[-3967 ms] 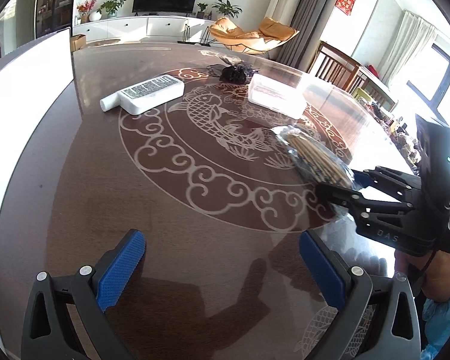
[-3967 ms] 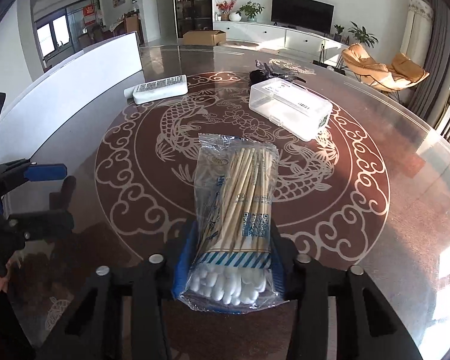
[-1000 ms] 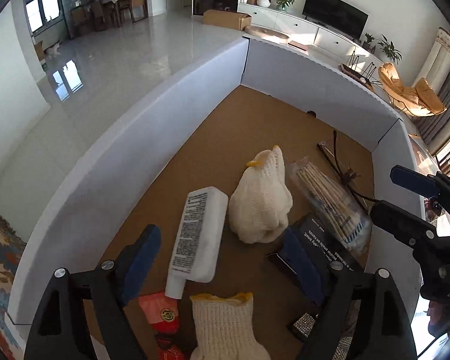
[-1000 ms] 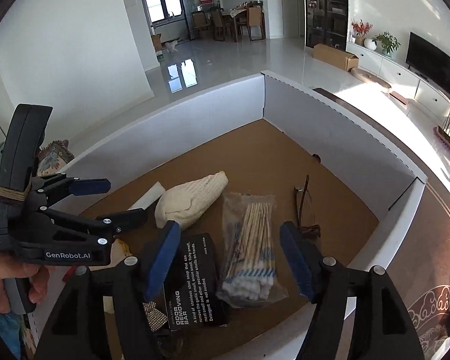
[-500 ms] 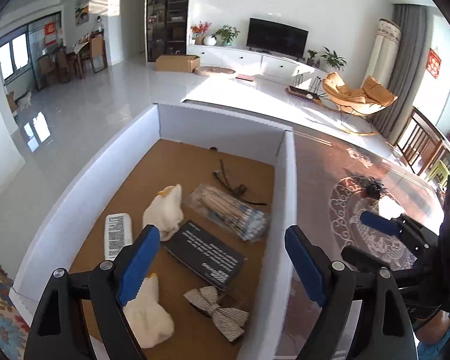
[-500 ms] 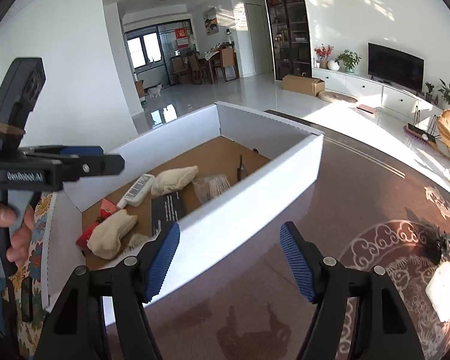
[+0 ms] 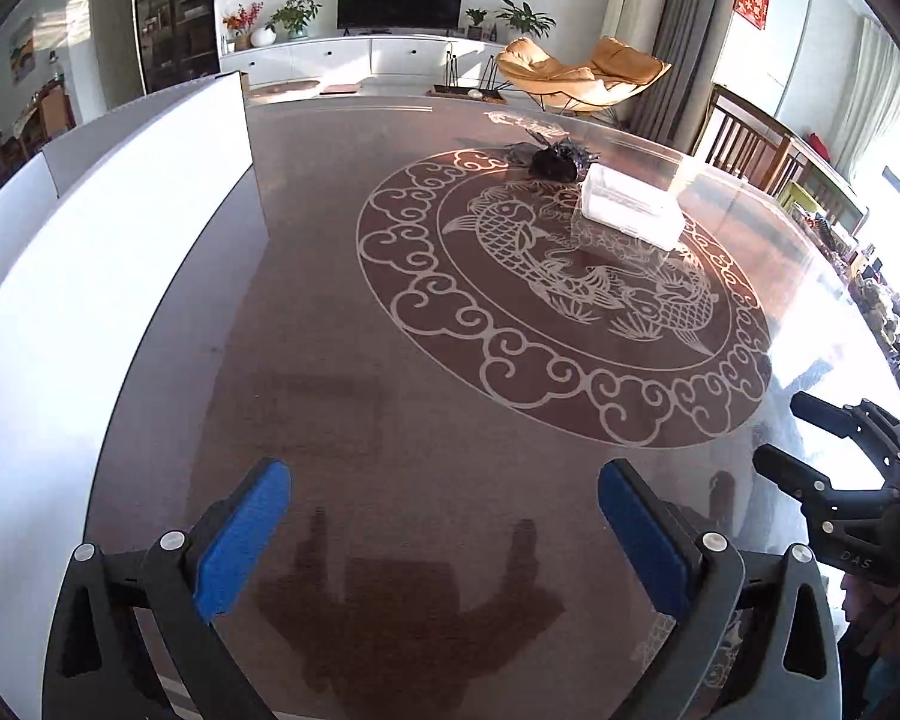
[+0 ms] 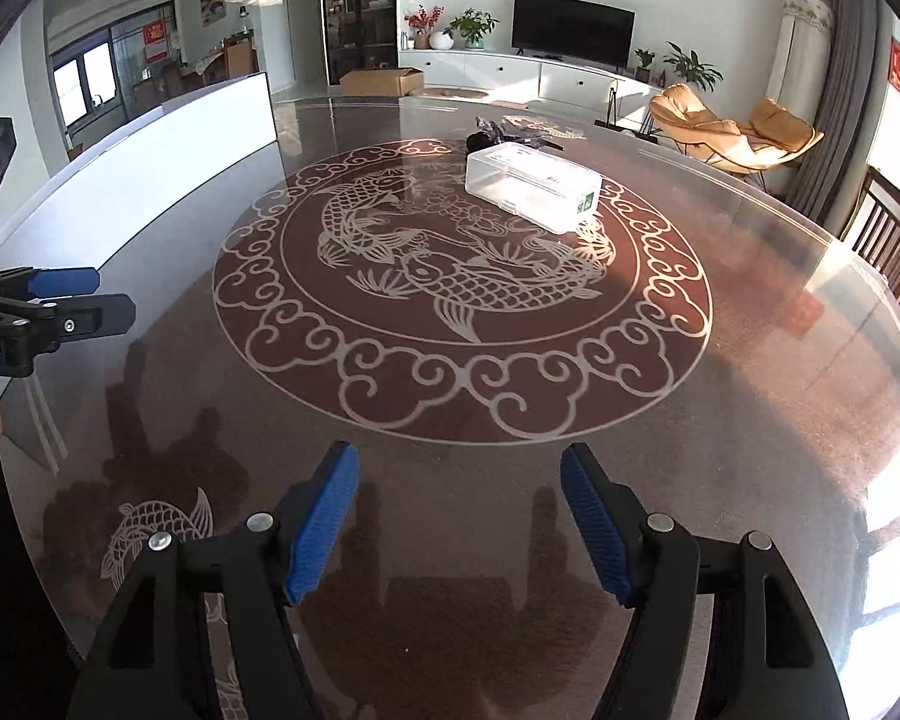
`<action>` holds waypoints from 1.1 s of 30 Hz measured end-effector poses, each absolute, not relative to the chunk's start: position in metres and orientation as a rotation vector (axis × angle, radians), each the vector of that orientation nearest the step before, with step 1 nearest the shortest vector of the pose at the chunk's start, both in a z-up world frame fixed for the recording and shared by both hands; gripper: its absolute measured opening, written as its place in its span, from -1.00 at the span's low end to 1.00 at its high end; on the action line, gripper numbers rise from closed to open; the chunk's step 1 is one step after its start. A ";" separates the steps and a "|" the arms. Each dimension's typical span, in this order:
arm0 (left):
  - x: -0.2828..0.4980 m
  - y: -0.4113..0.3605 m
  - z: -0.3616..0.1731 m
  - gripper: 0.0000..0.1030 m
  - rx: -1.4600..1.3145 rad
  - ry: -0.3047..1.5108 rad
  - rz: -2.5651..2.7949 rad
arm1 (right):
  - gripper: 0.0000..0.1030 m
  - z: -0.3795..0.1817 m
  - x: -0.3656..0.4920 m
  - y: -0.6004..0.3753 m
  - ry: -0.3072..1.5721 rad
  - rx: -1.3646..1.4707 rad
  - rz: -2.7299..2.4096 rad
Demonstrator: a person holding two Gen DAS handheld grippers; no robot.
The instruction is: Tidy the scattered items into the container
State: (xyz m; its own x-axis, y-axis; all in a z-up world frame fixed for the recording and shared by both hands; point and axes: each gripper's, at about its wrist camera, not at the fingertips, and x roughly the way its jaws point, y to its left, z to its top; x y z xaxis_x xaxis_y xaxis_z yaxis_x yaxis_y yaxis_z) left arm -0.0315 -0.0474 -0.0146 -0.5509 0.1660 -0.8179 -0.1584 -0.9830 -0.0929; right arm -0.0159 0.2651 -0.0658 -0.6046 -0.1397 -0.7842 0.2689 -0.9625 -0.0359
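Now that both tongs are back over the worktop [image 8: 750, 420], we read the cotton-swab drop as done: a second ago we looked down into the white container [image 7: 90, 252], where the swab pack lay with the gloves and the rest; now we see only its outer wall.

Left tongs [image 7: 444, 531] have just been opening and stand spread wide, nothing between the pads. Right tongs [image 8: 459, 519] are also released, narrower, empty.

Taking the clear plastic box [image 8: 531, 185] as landmark: the black tangled item [image 8: 492, 135] sits just behind it, touching or nearly so. The container is well off to the box's left, and both tongs are well short of it, on the near side.

Judgement: two items left, and the box is probably next.
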 end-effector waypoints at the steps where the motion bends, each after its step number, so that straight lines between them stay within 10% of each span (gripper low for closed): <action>1: -0.034 -0.044 -0.020 1.00 -1.389 0.002 2.628 | 0.37 -0.067 -0.014 0.266 0.233 1.266 -2.624; 33: -0.039 -0.027 -0.043 1.00 -1.390 0.107 2.658 | 0.66 -0.076 -0.062 0.277 0.309 1.286 -2.510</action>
State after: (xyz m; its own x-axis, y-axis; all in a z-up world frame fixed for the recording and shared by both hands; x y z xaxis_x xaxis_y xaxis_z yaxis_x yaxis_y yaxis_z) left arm -0.0387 -0.0272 -0.0432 -0.5633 0.0903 -0.8213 -0.1561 -0.9877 -0.0015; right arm -0.0615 0.2769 -0.0762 -0.5524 -0.1690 -0.8163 0.3617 -0.9308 -0.0520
